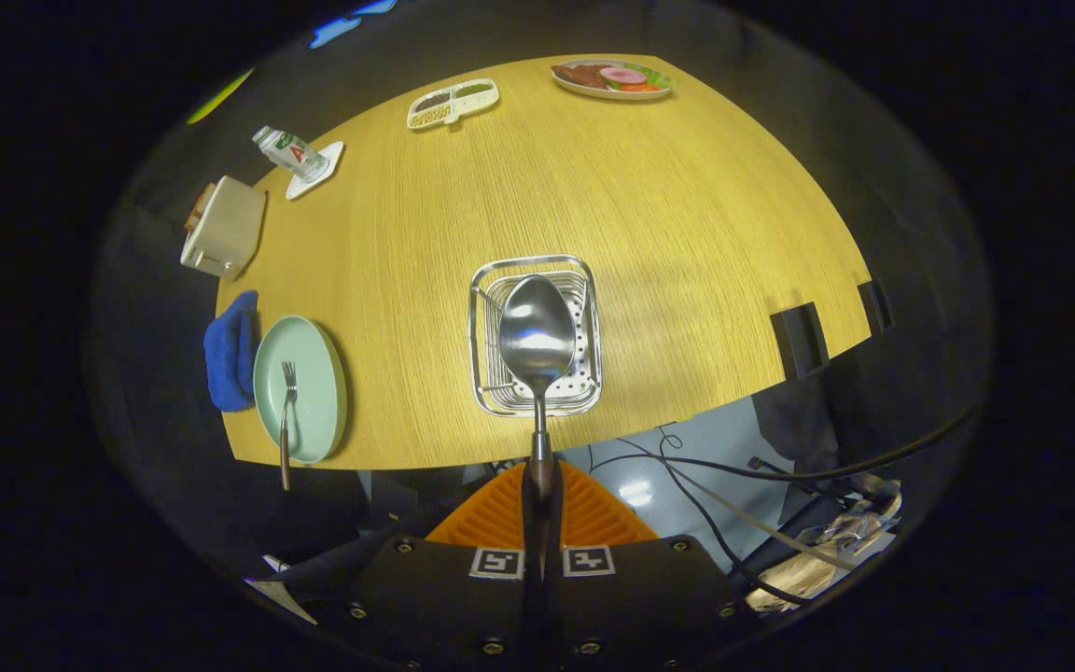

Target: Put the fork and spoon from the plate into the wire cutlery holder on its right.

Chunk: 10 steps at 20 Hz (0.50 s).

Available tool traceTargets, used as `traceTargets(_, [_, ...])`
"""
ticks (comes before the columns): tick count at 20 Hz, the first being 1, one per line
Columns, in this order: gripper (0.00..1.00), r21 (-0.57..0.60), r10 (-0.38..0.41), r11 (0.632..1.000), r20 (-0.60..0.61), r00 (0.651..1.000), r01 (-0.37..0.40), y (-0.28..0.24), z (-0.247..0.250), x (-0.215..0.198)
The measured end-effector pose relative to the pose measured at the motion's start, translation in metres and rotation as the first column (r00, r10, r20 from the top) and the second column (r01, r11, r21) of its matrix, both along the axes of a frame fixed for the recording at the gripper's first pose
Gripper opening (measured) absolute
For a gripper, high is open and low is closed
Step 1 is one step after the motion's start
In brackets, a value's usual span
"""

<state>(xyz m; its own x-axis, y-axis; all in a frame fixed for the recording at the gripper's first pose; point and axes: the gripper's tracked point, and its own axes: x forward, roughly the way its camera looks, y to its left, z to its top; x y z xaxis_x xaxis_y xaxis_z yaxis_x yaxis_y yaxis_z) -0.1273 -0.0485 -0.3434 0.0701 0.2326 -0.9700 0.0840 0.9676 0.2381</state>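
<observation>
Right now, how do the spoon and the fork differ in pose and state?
The spoon is clamped between the tongs, held by its handle with the bowl hanging over the wire cutlery holder; the fork is free. The spoon is off the plate; the fork lies on the green plate, its handle sticking out past the rim. Both are metal cutlery, and neither is in the holder yet.

Gripper camera looks down — high above table [649, 233].

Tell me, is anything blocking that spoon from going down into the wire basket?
Nothing visible does. The tool is shut on the spoon, whose bowl hangs right over the open top of the wire cutlery holder. The fork lies on the plate, off to the side.
</observation>
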Motion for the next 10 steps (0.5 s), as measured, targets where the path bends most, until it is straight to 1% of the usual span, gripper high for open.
traceTargets(2, [0.01,-0.023,0.029,0.999,-0.029,0.999,-0.03,-0.0039,-0.0047,0.0016])
traceTargets(4, [0.01,-0.014,0.035,0.999,-0.052,0.998,-0.036,-0.0016,-0.0034,0.0067])
traceTargets(7, [0.01,-0.031,0.066,0.997,-0.102,0.993,-0.069,-0.0012,-0.0047,0.0089])
traceTargets(10, [0.01,-0.052,0.102,0.993,-0.123,0.987,-0.109,-0.0027,-0.0074,0.0109])
